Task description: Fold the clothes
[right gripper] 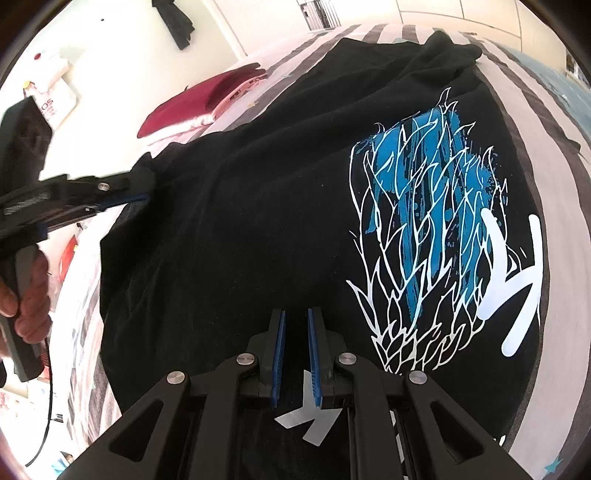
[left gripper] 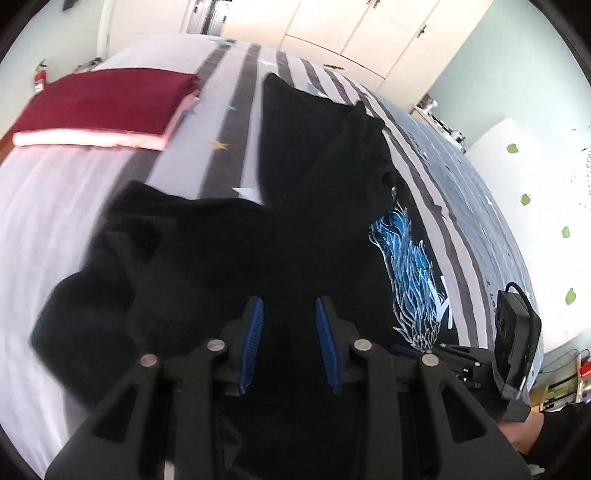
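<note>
A black T-shirt with a blue and white flame print lies spread on the striped bed cover. My right gripper sits low on its near hem, the blue pads close together with black cloth pinched between them. My left gripper holds a bunched fold of the same shirt between its pads. In the right wrist view the left gripper shows at the shirt's left edge, with that edge lifted off the bed. The shirt's far sleeve lies crumpled.
A folded dark red garment rests on a pink one at the bed's far left corner. White wardrobe doors stand behind the bed. A person's hand grips the left tool's handle. The right tool's camera box is at the right edge.
</note>
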